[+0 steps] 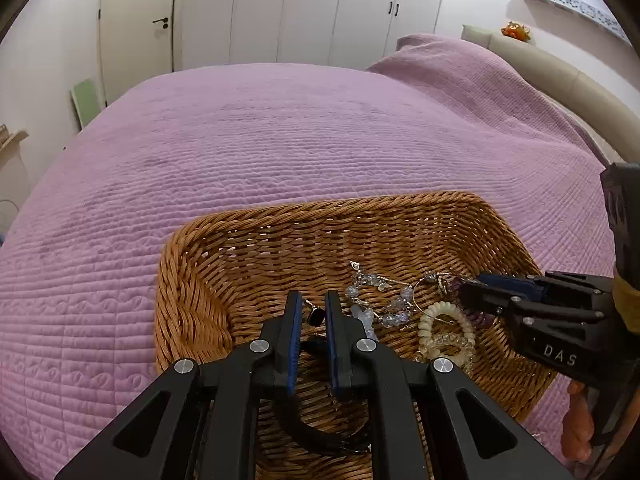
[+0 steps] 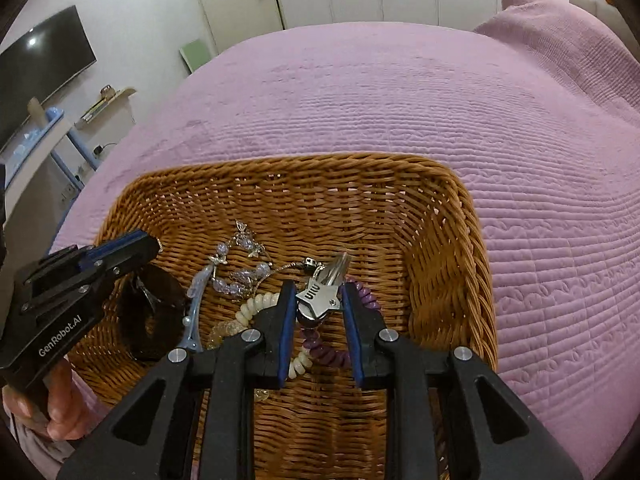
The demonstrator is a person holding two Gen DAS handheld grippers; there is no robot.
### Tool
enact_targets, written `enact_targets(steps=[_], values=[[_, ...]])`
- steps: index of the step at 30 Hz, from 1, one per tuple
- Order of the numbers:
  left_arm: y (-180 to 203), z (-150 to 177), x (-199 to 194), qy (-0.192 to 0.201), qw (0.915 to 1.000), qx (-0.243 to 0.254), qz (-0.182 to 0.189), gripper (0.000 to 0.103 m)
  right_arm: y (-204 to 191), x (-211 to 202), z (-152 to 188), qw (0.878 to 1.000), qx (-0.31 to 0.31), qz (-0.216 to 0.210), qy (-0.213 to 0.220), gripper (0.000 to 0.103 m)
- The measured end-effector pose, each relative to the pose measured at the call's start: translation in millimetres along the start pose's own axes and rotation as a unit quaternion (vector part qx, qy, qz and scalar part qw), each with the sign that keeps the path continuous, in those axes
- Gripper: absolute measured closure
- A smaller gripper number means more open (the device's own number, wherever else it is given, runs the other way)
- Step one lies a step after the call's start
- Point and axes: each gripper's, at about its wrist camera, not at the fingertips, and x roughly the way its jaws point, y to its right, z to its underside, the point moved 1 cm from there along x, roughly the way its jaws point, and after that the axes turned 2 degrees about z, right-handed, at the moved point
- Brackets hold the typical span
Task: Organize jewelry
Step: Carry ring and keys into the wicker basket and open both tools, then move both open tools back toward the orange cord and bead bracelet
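A wicker basket (image 1: 200,280) (image 2: 448,216) sits on the bed and holds jewelry. My left gripper (image 1: 313,304) is inside it, jaws slightly apart around a dark pendant (image 1: 316,315) on a thin chain; a black band (image 1: 320,436) lies below. My right gripper (image 2: 316,294) is shut on a silver star-shaped hair clip (image 2: 318,300), over a purple coil tie (image 2: 328,356). A clear beaded bracelet (image 1: 384,300) (image 2: 240,276), cream coil ties (image 1: 444,332) (image 2: 256,308) and a pale blue clip (image 2: 194,312) lie between. The left gripper also shows in the right wrist view (image 2: 154,246), the right gripper in the left wrist view (image 1: 466,292).
The basket rests on a purple quilted bedspread (image 1: 280,140) (image 2: 520,120). White wardrobes (image 1: 280,8) and a door stand behind the bed. A television (image 2: 36,72) hangs on the left wall over a shelf. A padded headboard (image 1: 560,80) is at the right.
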Motion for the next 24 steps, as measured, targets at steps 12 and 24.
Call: enact_targets(steps=[12, 24], values=[[14.1, 4.9, -71.8, 0.065, 0.9976, 0.002, 0.023, 0.045, 3.2, -69.3, 19.4, 0.997, -0.001, -0.036, 0.068, 0.053], [60.4, 72.9, -165.8, 0.095, 0.9937, 0.042, 0.042, 0.045, 2.2, -171.2, 85.0, 0.991, -0.023, -0.047, 0.126, 0.052]])
